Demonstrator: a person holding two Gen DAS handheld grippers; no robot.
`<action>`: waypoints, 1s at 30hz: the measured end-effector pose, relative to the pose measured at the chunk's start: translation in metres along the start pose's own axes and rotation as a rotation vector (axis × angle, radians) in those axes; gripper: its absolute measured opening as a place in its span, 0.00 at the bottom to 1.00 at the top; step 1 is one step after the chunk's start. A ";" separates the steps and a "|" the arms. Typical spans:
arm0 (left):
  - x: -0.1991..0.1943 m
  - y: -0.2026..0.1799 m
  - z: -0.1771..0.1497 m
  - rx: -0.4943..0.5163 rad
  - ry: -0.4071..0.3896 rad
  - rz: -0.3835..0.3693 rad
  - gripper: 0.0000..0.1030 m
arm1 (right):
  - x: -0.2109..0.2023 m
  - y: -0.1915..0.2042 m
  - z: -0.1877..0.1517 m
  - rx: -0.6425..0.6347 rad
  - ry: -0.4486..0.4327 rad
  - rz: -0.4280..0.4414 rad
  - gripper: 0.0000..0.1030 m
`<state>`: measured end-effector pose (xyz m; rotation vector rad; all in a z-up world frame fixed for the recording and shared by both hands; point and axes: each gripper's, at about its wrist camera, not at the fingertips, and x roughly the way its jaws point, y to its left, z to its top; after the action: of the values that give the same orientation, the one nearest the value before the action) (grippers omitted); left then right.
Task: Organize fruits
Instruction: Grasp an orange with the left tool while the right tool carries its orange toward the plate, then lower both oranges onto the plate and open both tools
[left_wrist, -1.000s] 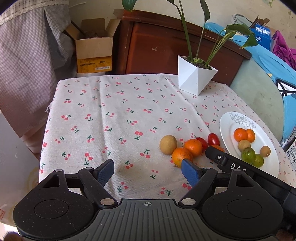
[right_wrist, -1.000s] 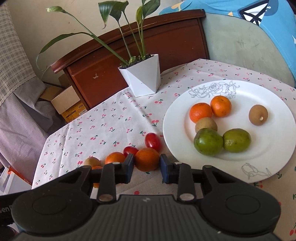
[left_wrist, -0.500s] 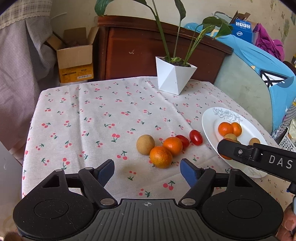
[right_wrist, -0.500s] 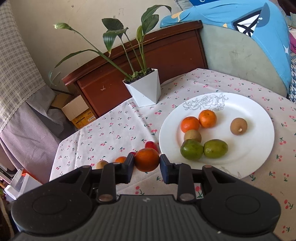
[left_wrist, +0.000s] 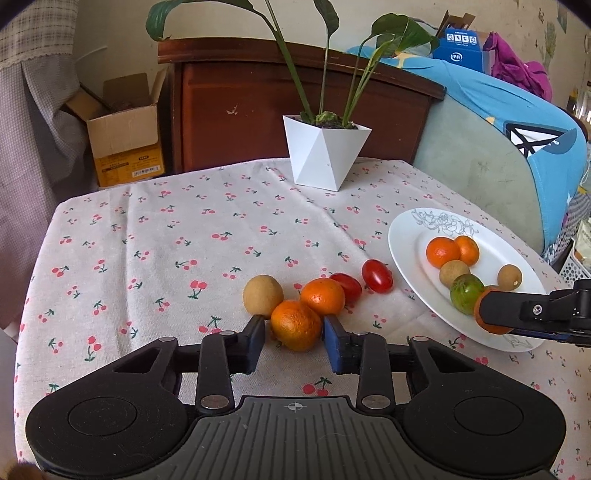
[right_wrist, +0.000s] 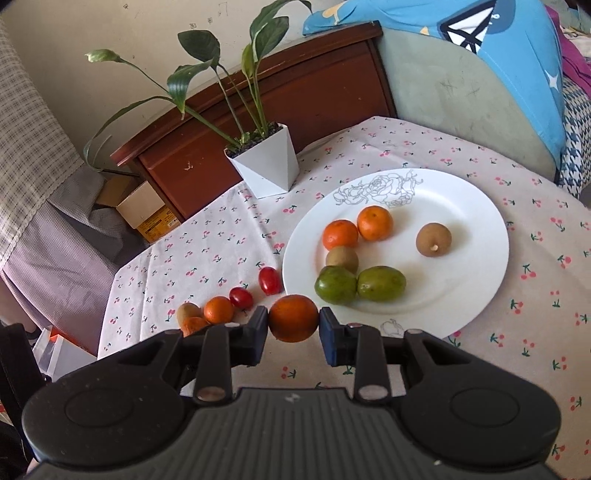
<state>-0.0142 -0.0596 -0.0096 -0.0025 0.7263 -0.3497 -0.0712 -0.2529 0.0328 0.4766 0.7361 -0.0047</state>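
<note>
Fruits lie in two groups on the cherry-print tablecloth (left_wrist: 155, 240). A mandarin (right_wrist: 293, 318) is clamped between the pads of the right gripper (right_wrist: 293, 328), held above the near-left rim of the white plate (right_wrist: 476, 206). On that plate sit two more mandarins (right_wrist: 356, 229), two green fruits (right_wrist: 360, 284) and two brown round ones, with bare china on its far and right side. The left gripper (left_wrist: 294, 334) straddles another mandarin (left_wrist: 295, 325) on the cloth; its jaws stand close on either side, though I cannot tell whether they are pressing it. Touching that fruit are a brown fruit (left_wrist: 263, 295) and a further orange (left_wrist: 322, 296), with two cherry tomatoes (left_wrist: 376, 276) just beyond. The cloth's left half is wide open. A white planter (left_wrist: 325, 155) stands at the table's far edge.
</note>
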 end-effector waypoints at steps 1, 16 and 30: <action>0.000 -0.001 0.000 0.004 -0.002 0.000 0.26 | -0.001 -0.002 0.000 0.014 -0.005 0.006 0.29; -0.014 -0.033 0.024 -0.071 -0.051 -0.106 0.26 | -0.024 -0.039 0.008 0.148 -0.110 -0.039 0.29; 0.021 -0.091 0.044 -0.005 -0.047 -0.267 0.26 | -0.018 -0.076 0.016 0.306 -0.122 -0.166 0.29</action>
<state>0.0009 -0.1575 0.0209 -0.1133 0.6813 -0.6011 -0.0873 -0.3306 0.0224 0.6986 0.6559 -0.3029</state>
